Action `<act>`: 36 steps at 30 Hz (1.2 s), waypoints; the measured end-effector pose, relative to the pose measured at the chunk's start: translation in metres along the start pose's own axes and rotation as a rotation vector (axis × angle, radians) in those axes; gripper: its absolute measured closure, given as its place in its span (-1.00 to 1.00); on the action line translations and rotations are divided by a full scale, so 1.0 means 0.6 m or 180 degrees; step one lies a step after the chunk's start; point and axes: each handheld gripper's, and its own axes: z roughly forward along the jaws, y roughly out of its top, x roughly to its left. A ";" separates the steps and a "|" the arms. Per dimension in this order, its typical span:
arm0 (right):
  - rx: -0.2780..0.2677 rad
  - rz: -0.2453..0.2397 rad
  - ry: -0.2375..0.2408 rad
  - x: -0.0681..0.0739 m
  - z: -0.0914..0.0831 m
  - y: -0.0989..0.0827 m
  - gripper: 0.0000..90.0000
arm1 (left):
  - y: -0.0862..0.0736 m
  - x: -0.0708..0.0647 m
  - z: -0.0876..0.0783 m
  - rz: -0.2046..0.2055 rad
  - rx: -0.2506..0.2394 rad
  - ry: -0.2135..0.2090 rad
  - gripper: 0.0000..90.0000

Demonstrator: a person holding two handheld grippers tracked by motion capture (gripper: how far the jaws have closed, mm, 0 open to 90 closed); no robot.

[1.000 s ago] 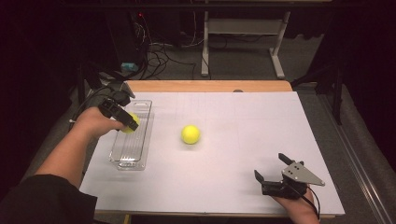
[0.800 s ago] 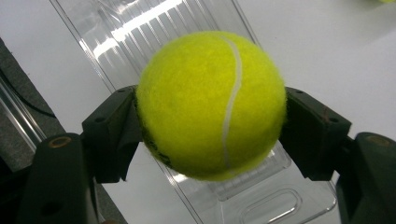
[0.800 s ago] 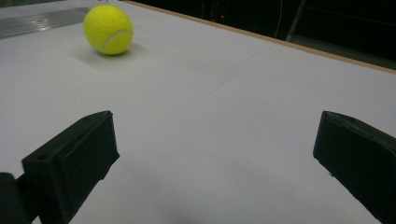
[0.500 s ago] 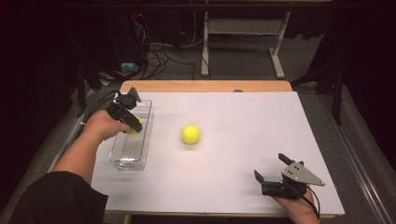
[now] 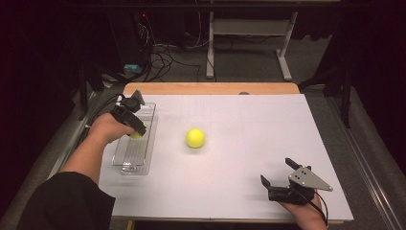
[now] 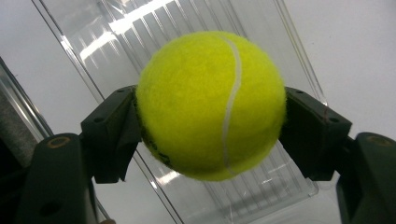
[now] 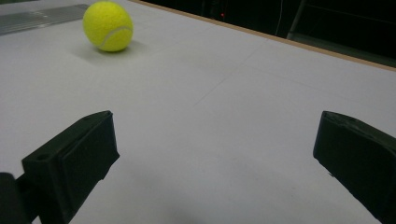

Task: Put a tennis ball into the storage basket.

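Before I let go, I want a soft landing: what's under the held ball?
The clear tray, ribbed floor bare where visible. The ball hides the spot directly beneath it.

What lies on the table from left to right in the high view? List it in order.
Left gripper over the clear tray → loose tennis ball → right gripper.

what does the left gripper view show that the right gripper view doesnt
Left gripper view: a tennis ball clamped between the left tongs, over the ribbed floor of a clear plastic tray.

Right gripper view: the right tongs spread wide with nothing between them, a second tennis ball lying loose farther off, and the wooden table edge against a dark background.

Both: the white table surface.
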 end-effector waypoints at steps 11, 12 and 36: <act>-0.0004 0.0005 0.0000 0.000 0.000 0.000 -1.00 | -0.008 -0.030 -0.039 0.0132 -0.0155 -0.0188 -1.00; -0.0005 0.0005 -0.0001 0.000 0.000 0.000 -1.00 | -0.009 -0.033 -0.041 0.0151 -0.0174 -0.0203 -1.00; -0.0016 0.0005 -0.0003 0.001 -0.001 0.001 -1.00 | -0.014 -0.178 -0.022 0.0753 -0.0116 -0.0253 -0.99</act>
